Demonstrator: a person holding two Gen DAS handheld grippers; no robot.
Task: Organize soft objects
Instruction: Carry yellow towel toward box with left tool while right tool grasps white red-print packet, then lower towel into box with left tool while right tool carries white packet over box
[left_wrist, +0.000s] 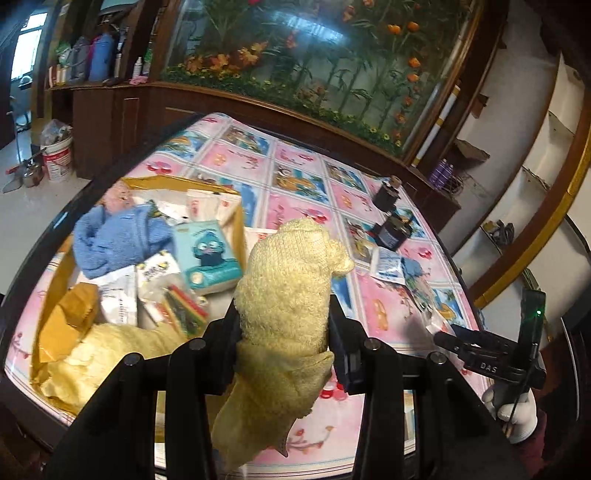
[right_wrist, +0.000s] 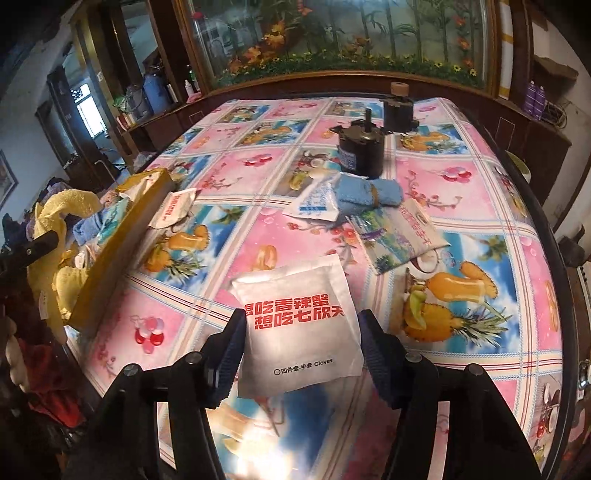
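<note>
My left gripper (left_wrist: 284, 332) is shut on a pale yellow towel (left_wrist: 288, 277), held up beside the open cardboard box (left_wrist: 231, 221). The box holds a blue towel (left_wrist: 118, 240), a teal tissue pack (left_wrist: 207, 254), packets and another yellow cloth (left_wrist: 110, 350). My right gripper (right_wrist: 301, 332) is open low over the table, its fingers on either side of a white glove packet (right_wrist: 295, 295) with red print. A rolled blue towel (right_wrist: 369, 194) lies further back among flat packets (right_wrist: 314, 203). The yellow towel (right_wrist: 62, 210) also shows at the far left of the right wrist view.
Two black motor-like parts (right_wrist: 360, 155) (right_wrist: 397, 110) stand behind the blue roll. A clear bag (right_wrist: 399, 236) lies at the right and a white packet (right_wrist: 173, 210) leans on the box (right_wrist: 122, 236). A dark wooden cabinet with a glass panel (left_wrist: 295, 55) backs the patterned table (right_wrist: 461, 192).
</note>
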